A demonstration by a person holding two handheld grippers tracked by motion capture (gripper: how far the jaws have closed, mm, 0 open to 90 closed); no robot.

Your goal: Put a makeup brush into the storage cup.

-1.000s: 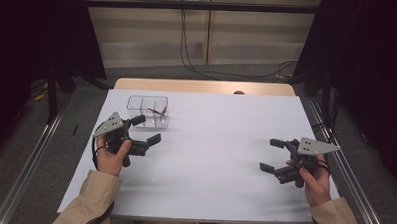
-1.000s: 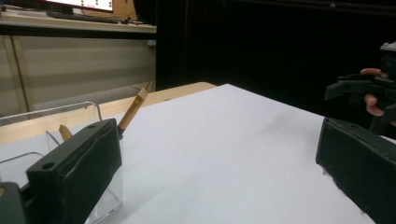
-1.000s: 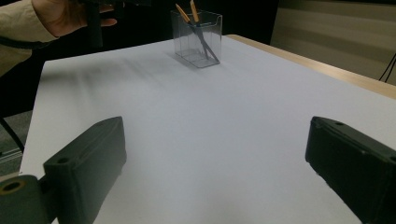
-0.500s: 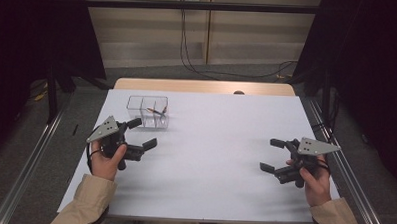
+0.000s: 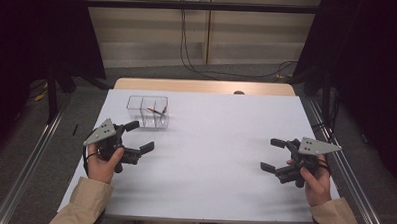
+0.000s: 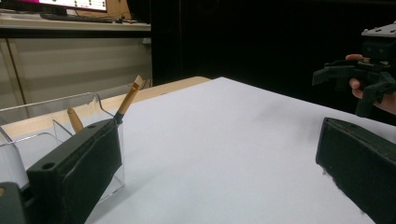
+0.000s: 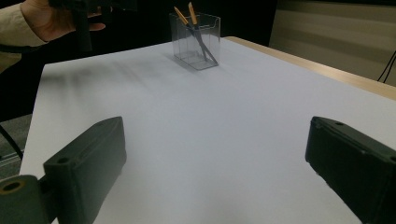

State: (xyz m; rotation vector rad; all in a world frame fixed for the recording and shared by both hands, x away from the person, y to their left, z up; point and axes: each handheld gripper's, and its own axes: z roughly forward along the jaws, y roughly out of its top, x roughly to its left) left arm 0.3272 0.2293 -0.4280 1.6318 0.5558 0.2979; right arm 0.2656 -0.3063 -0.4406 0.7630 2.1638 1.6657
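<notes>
Where the white desk [image 5: 205,157] meets its wooden far edge, a clear plastic holder [image 5: 147,110] with two compartments stands toward the left side. Contents: two slim brown-handled brushes [image 5: 157,112], crossed and leaning in the right-hand compartment as the high view shows it; the left compartment looks bare.

Left claw [image 5: 138,137]: held in the person's left hand [image 5: 103,161] just in front of the holder, apart from it, jaws spread wide with nothing between them. Grey three-cornered plate on top. In the left gripper view the holder [image 6: 60,126] sits close behind the left-hand jaw, one brush tip [image 6: 130,96] rising above it.

Right claw [image 5: 272,155]: held in the person's right hand [image 5: 316,181] near the right edge of the desk, well apart from the holder, jaws likewise spread and gripping nothing. The right gripper view looks across bare white surface to the holder [image 7: 195,39] at the far side, both brushes [image 7: 196,32] standing in it.

Both forearms wear tan sleeves [image 5: 85,203]. Surroundings: dark curtains at either side, cables [image 5: 198,57] trailing on the floor beyond the desk.
</notes>
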